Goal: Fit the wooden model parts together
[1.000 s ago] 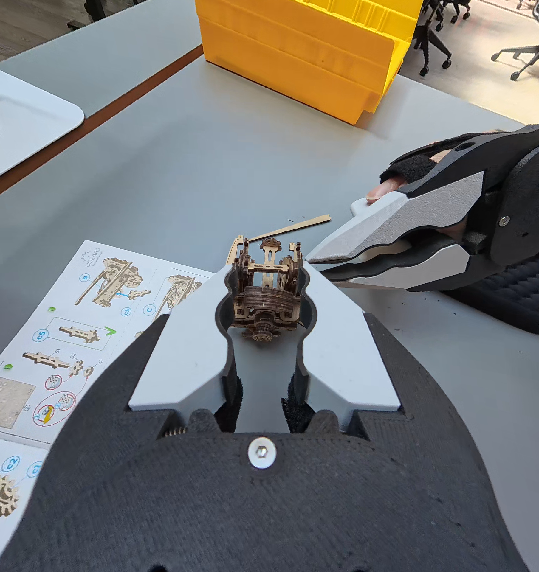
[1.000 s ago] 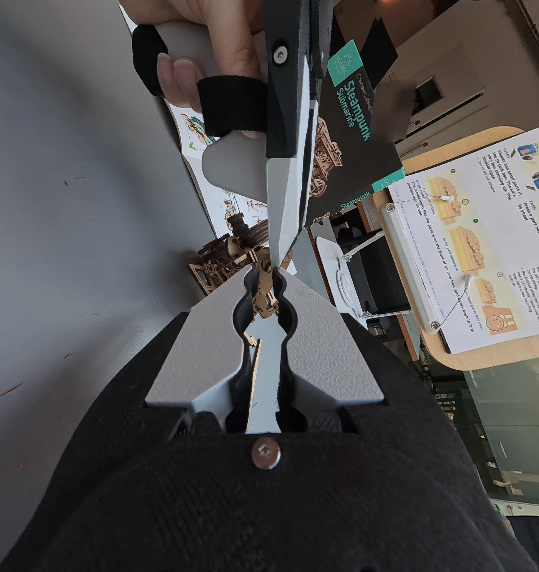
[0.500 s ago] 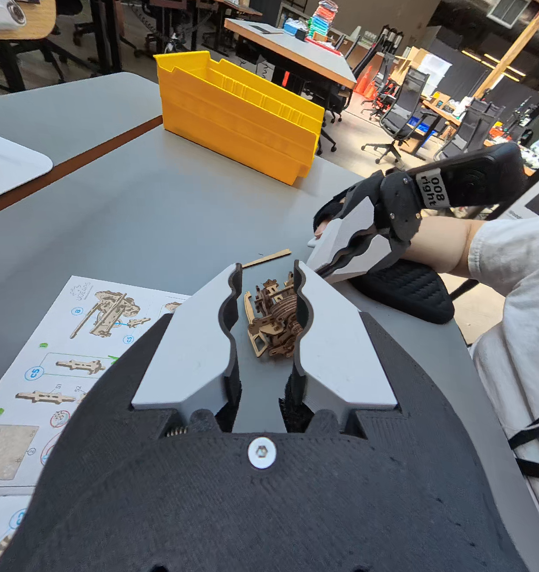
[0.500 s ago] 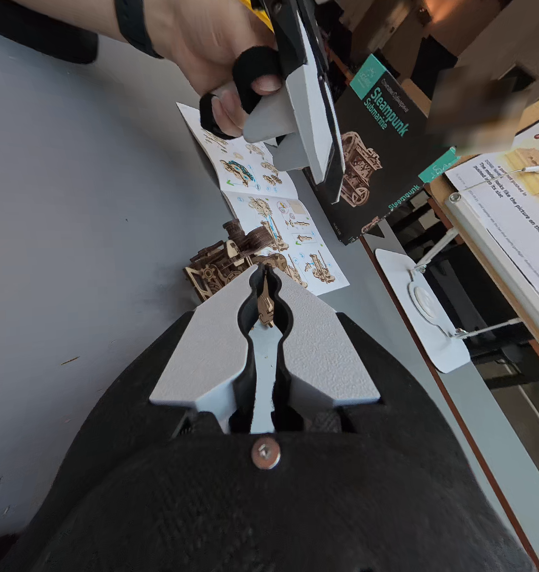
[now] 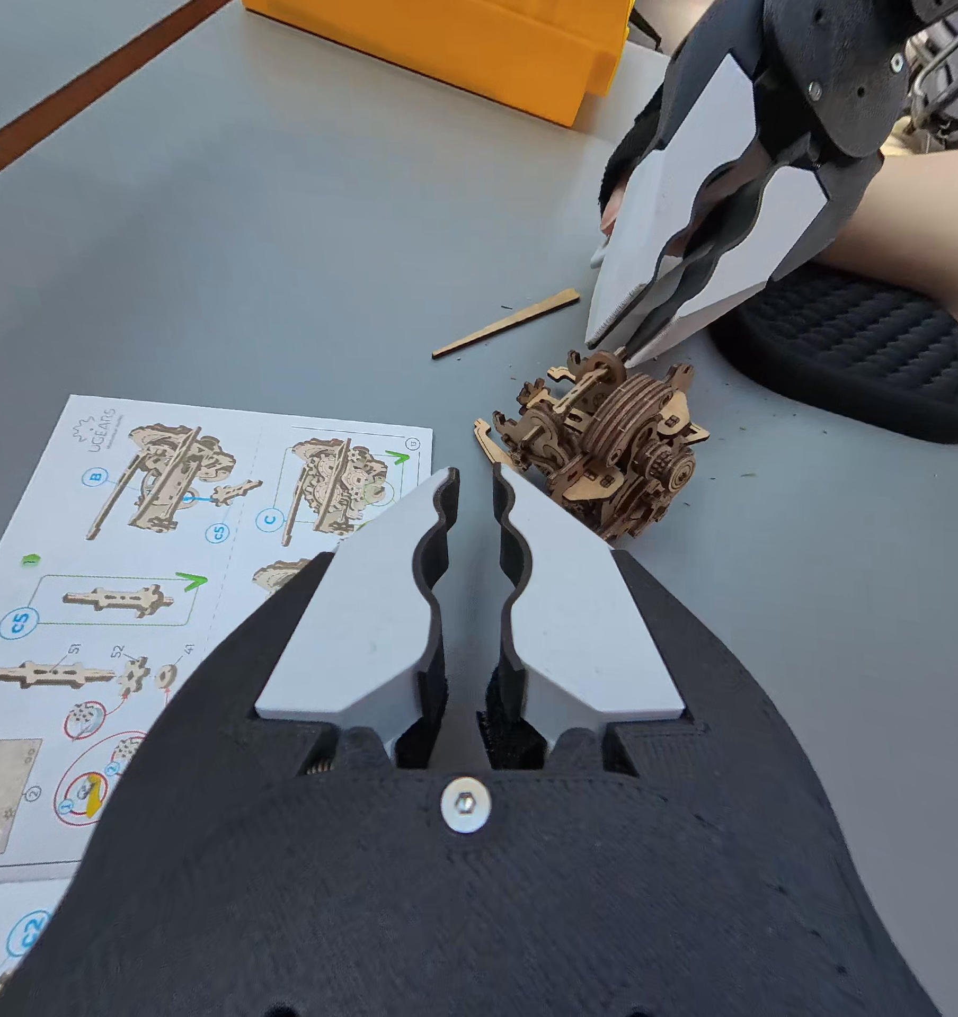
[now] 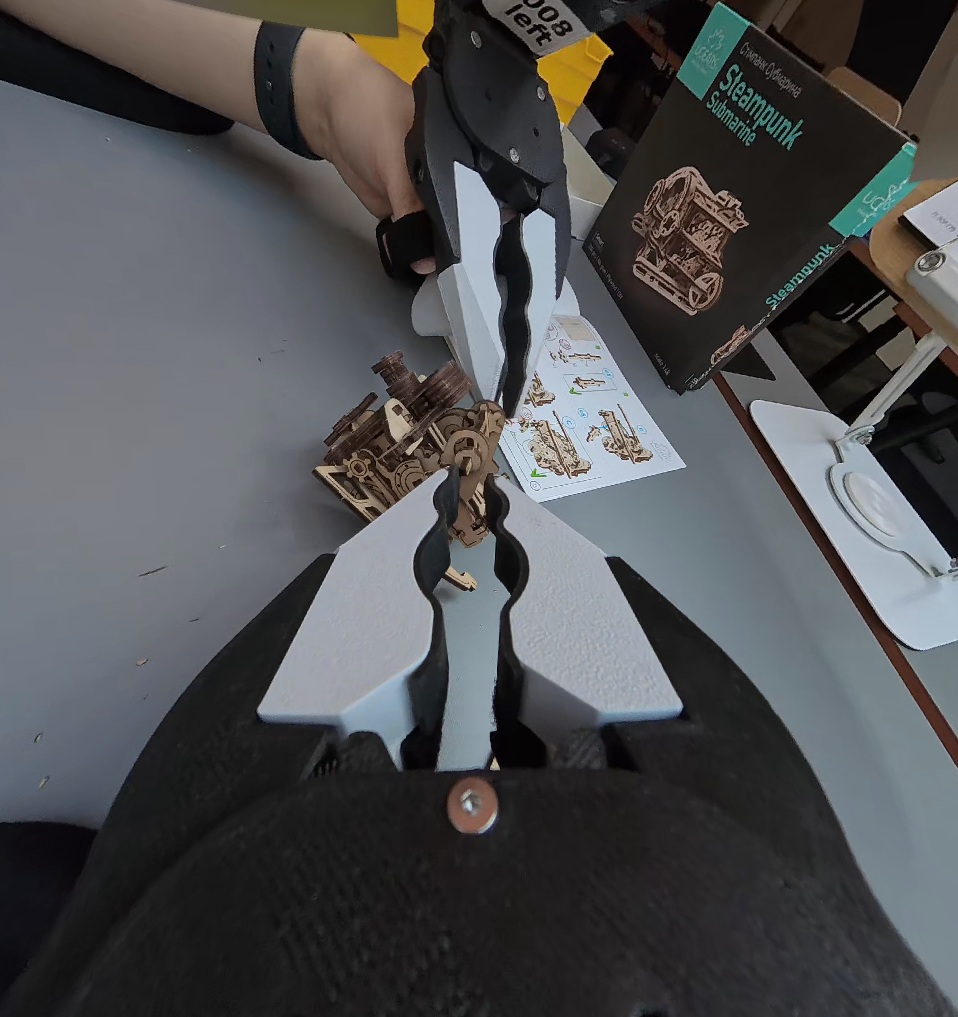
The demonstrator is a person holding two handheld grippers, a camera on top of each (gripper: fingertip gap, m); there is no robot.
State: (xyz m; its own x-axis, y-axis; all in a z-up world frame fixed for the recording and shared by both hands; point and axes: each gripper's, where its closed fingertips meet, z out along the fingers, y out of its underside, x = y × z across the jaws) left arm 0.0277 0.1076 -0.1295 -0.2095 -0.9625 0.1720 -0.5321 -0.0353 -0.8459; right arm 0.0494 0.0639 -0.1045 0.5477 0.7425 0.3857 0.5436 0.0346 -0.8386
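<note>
The wooden model (image 5: 603,451), a brown clump of gears and discs, rests on the grey table (image 5: 245,220) just right of my left gripper's tips. My left gripper (image 5: 474,474) is empty, its jaws only a narrow gap apart, hovering above the table. My right gripper (image 5: 625,352) comes down from the upper right and pinches a small disc-and-axle part at the model's far end. In the right wrist view the model (image 6: 400,446) lies ahead, a light wooden part of it sits between my right gripper's tips (image 6: 472,477), and the left gripper (image 6: 507,404) points down just behind the model.
An instruction sheet (image 5: 190,550) lies left of the model. A thin wooden stick (image 5: 507,324) lies behind it. A yellow bin (image 5: 466,44) stands at the back and a black pad (image 5: 851,357) at the right. A black kit box (image 6: 741,209) and a white stand base (image 6: 878,523) are nearby. The tips of one gripper are about 6 cm away from the tips of the other. The right tips stand about 9 cm off the thin wooden stick (image 5: 507,324).
My left gripper let go of the model, which now rests on the table, and its jaws closed to a narrow gap. My right gripper brought its small part onto the model's end.
</note>
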